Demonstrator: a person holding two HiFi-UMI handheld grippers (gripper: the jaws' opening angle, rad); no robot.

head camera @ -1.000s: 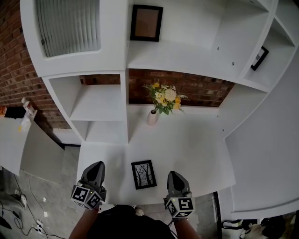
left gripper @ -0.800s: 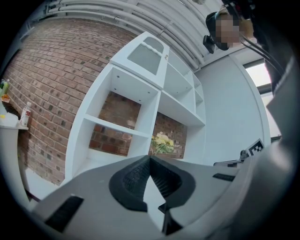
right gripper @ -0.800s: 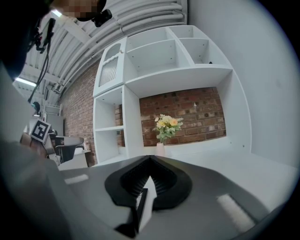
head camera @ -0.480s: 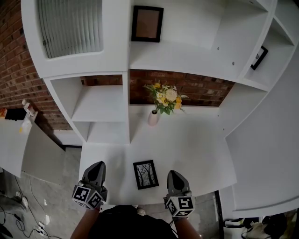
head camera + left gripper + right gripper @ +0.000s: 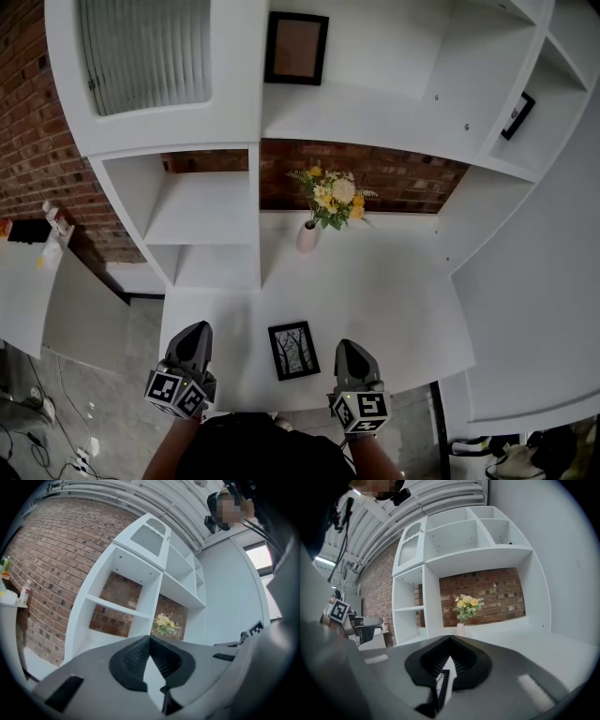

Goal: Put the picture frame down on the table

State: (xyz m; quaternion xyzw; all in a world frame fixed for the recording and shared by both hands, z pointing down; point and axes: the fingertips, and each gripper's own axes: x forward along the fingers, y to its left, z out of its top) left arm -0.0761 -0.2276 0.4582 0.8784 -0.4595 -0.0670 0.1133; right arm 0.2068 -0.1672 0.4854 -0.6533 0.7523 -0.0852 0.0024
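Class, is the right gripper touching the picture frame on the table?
Apart. The head view shows bare white table between the right gripper and the picture frame.

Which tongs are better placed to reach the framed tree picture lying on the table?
Right tongs: they sit nearer the picture frame than the left tongs, and its edge shows in the right gripper view.

White shelving (image 5: 211, 202) against brick wall (image 5: 375, 173)

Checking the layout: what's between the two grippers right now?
The picture frame, lying on the table between the left gripper and the right gripper, as the head view shows.
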